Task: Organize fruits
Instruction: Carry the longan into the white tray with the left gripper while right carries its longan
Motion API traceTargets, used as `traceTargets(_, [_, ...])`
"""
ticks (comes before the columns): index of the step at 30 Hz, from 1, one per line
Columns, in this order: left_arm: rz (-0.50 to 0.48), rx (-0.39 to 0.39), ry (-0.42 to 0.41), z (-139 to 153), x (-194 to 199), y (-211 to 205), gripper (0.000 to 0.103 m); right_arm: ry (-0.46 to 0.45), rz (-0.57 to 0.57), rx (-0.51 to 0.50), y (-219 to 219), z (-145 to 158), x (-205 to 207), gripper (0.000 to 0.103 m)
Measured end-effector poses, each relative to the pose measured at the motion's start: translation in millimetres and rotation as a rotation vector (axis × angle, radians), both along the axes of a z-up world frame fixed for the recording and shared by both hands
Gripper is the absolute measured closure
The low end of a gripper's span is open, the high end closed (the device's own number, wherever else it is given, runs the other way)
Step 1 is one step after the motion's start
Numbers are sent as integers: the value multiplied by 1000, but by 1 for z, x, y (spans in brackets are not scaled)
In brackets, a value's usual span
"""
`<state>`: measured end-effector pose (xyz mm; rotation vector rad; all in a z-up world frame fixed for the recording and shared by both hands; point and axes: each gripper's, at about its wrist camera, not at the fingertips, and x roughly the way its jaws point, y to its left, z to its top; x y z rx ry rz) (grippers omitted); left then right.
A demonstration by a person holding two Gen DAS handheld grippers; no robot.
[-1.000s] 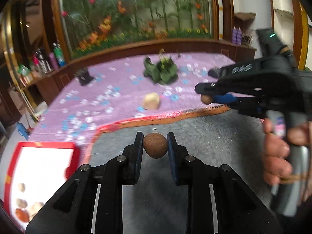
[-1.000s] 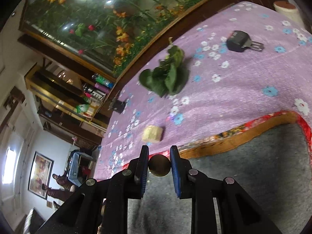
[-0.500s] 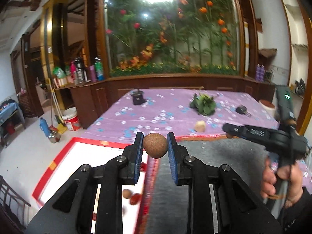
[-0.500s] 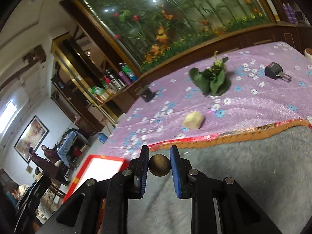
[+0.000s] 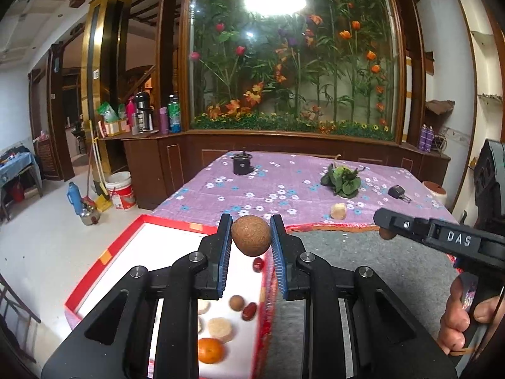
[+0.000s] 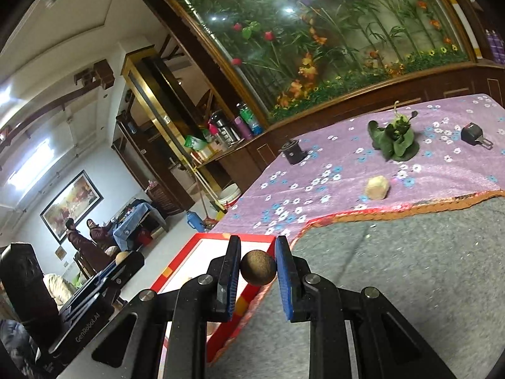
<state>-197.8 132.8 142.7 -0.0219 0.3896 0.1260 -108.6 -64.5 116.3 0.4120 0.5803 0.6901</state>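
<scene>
My left gripper is shut on a round brown fruit, held above the right side of a red-rimmed white tray. The tray holds an orange, red dates, a small brown fruit and pale pieces. My right gripper is shut on a darker round brown fruit, over the grey mat near the tray's corner. The right gripper also shows in the left wrist view. A pale fruit piece lies on the purple cloth.
A purple flowered cloth covers the far table, with a bunch of green leaves, a black cup and a black key fob. The tray sits at the table's left edge, floor beyond it.
Both grippers have swung left with their fruits still held. The left gripper has gone from over the grey mat to above the tray. The right gripper has neared the tray's corner.
</scene>
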Motion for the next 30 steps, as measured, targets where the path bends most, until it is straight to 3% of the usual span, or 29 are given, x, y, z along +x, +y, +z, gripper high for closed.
traceTargets(19, [113, -51, -68, 7, -20, 53, 80, -13, 84, -51, 55, -1, -11, 82])
traceTargets(30, [191, -54, -26, 9, -9, 86, 80, -31, 212, -72, 123, 17, -6, 82])
